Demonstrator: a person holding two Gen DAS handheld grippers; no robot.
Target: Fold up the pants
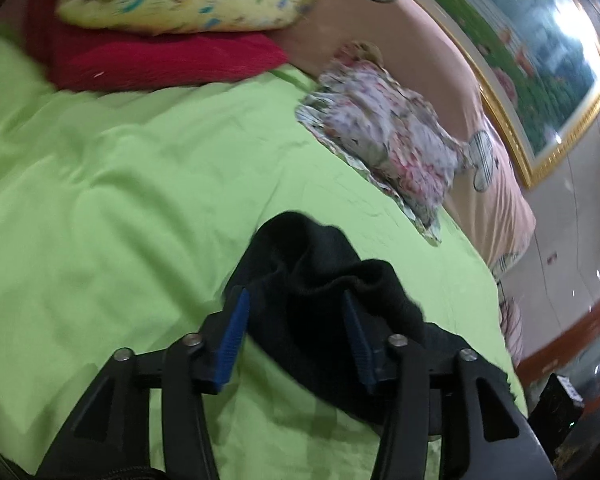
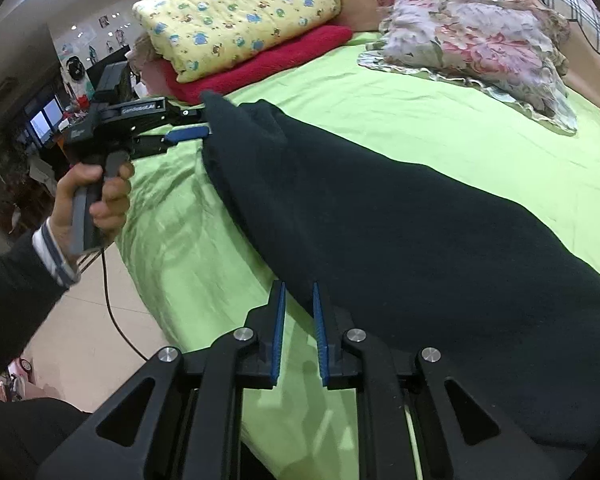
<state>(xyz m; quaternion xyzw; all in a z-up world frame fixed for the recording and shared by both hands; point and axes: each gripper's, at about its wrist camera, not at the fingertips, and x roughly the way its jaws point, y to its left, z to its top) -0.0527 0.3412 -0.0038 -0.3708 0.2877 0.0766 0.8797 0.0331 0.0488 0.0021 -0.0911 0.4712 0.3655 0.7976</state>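
Note:
Black pants (image 2: 400,220) lie stretched out along the near side of the green bed sheet (image 2: 420,120). In the left wrist view one bunched end of the pants (image 1: 312,264) rests between the blue pads of my left gripper (image 1: 294,296); the jaws stand wide and neither pad presses the cloth. The right wrist view shows that left gripper (image 2: 206,124) at the far end of the pants, held by a hand (image 2: 96,196). My right gripper (image 2: 298,292) hovers at the pants' near edge, jaws slightly apart, green sheet showing between the pads.
A yellow patterned quilt (image 2: 240,12) lies on a red blanket (image 2: 268,60) at the head of the bed, with a floral pillow (image 2: 480,44) beside it. The bed edge drops to a tiled floor (image 2: 100,320) with a cable (image 2: 112,312). A framed picture (image 1: 540,60) hangs behind.

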